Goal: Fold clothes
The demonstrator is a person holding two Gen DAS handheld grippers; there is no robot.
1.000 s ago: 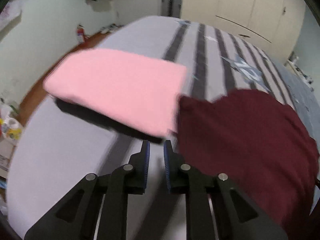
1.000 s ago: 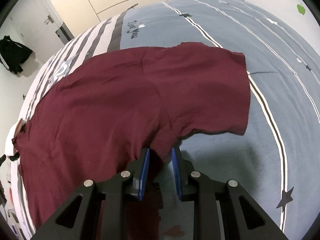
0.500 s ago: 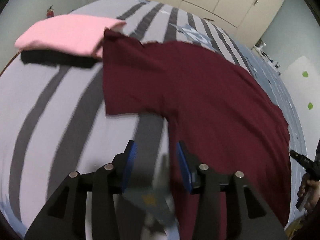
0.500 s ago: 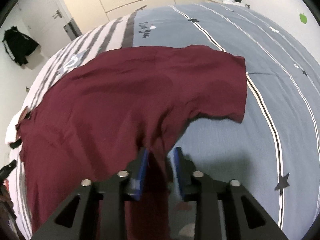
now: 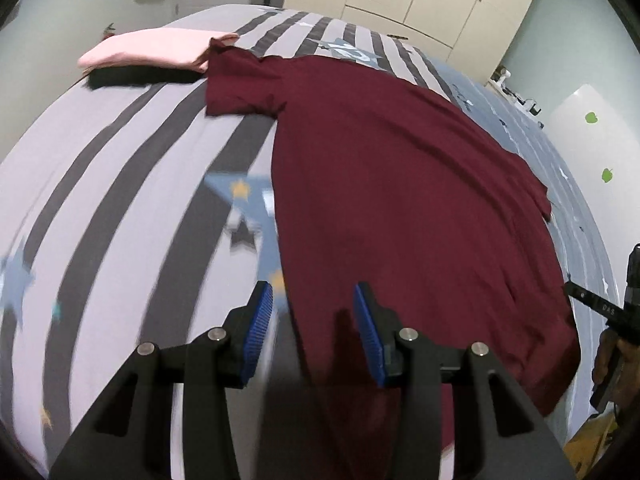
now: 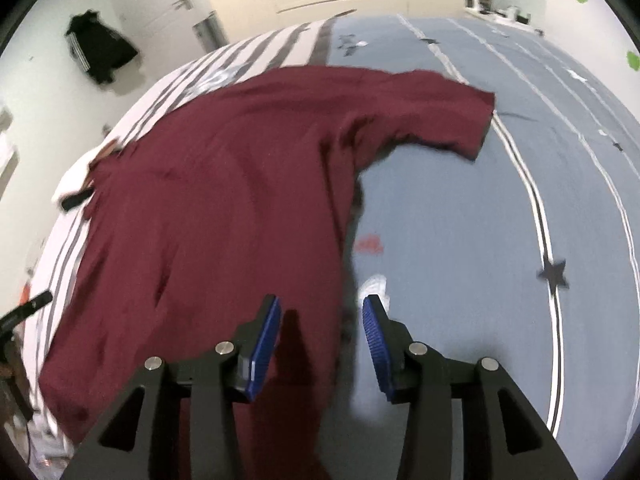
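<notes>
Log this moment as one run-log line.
stage: shirt spread | maroon T-shirt: flat on striped bed | left gripper: open, empty | right gripper: open, empty | pink folded garment: beside far sleeve

Striped bed [image 5: 100, 184]: maroon shirt [image 5: 400, 200] spread flat (pink stack [image 5: 148, 50] beside sleeve).

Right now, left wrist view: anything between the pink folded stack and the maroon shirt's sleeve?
Nothing. In the left wrist view the maroon shirt's sleeve tip meets the pink folded stack's corner; no gap shows.
</notes>
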